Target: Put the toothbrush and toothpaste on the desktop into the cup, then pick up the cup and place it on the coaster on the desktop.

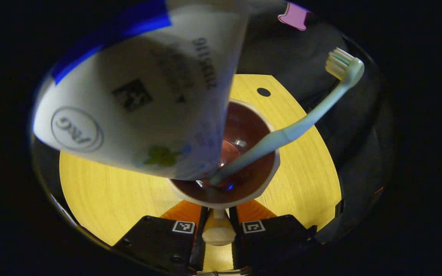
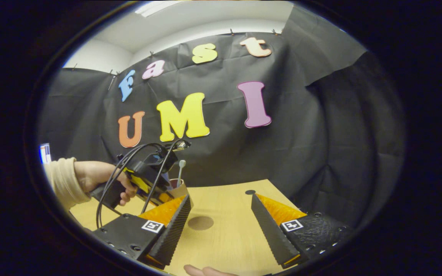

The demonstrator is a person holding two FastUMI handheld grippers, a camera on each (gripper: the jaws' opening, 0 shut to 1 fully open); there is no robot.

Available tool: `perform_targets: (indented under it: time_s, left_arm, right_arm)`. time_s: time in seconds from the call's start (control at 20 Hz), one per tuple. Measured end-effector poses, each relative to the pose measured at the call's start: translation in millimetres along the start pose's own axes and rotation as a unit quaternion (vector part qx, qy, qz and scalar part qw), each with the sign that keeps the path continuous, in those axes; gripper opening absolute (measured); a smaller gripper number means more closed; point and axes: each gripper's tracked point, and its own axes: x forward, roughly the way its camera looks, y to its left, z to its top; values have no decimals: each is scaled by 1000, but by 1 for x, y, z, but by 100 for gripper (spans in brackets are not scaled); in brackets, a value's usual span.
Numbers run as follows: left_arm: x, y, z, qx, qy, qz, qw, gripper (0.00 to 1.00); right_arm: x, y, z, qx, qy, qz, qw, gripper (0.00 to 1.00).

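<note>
In the left gripper view we see the left gripper (image 1: pixel 218 226) closed on the cup's handle (image 1: pixel 218 231). The cup (image 1: pixel 244 188) is above the desk (image 1: pixel 305 176), with the toothbrush (image 1: pixel 282 134) and toothpaste (image 1: pixel 136 92) leaning inside. In the right gripper view, our right gripper (image 2: pixel 219 226) is wide open, holding nothing, the coaster (image 2: pixel 200 222) on the desk between its fingers

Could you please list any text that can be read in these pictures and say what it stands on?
White toothpaste tube with a blue stripe: a printed code and a round logo, upside down, too blurred to read.
Left gripper, shut on the cream cup by its handle: square pattern tags, no words.
Right gripper: square pattern tags, no words.
</note>
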Motion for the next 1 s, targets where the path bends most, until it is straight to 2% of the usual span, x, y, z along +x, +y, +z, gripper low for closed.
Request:
perform_targets:
  time_s: [0.05,0.2,0.45,0.6,0.65,0.7,0.75,0.8,0.85,1.0]
  left_arm:
    - [0,0,0,0,0,0,1000,31]
    - [14,-11,-2,11,10,9,1000,31]
    - [30,-15,-5,-8,28,24,999,31]
    - [23,-19,0,-17,25,18,999,31]
    - [10,-25,5,-18,13,12,1000,31]
    - [-6,-25,11,-14,-7,16,1000,37]
    - [-24,-27,18,-14,-30,13,999,51]
    - [-42,-29,23,-17,-52,13,998,45]
    - [-63,-33,29,-16,-78,10,997,59]
    - [-130,-37,46,-9,-171,25,985,65]
  right_arm:
    - [1,-6,1,3,0,-7,1000,93]
    - [0,-21,5,12,-3,-20,1000,95]
    - [2,-35,5,28,-1,-32,999,95]
    - [3,-34,2,23,5,-33,999,95]
    - [3,-32,1,22,6,-31,999,95]
    - [3,-29,1,19,6,-29,999,95]
    - [2,-27,2,15,6,-27,999,96]
    - [1,-23,2,12,5,-25,1000,95]
    - [0,-21,1,10,6,-23,1000,95]
    - [-4,-8,1,2,5,-14,1000,95]
